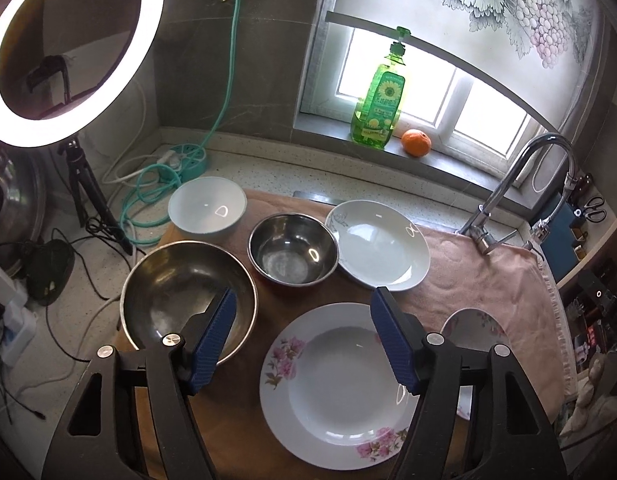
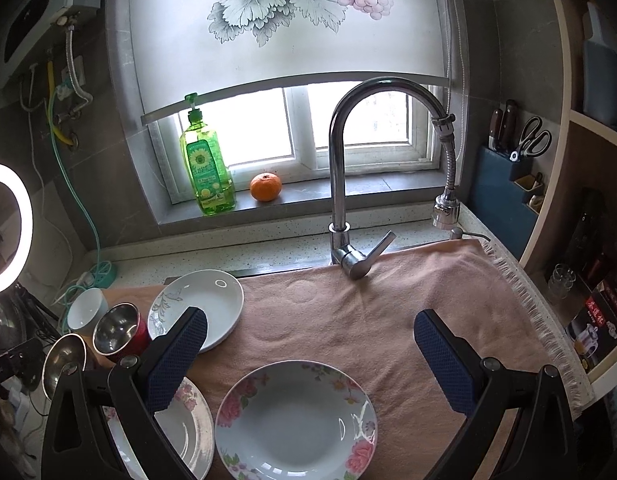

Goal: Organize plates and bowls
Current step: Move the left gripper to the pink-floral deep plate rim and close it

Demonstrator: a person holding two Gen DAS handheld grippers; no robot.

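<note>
In the left wrist view a pink-flowered plate lies in front, under my open, empty left gripper. A large steel bowl sits left of it, a small steel bowl and a white bowl behind, and a grey-patterned white plate to the right. In the right wrist view my open, empty right gripper hovers above a rose-rimmed deep plate. The pink-flowered plate lies left of it and the grey-patterned plate behind.
A pink towel covers the counter. A chrome faucet stands behind it. A green soap bottle and an orange sit on the windowsill. A ring light and cables are at left, a knife block at right.
</note>
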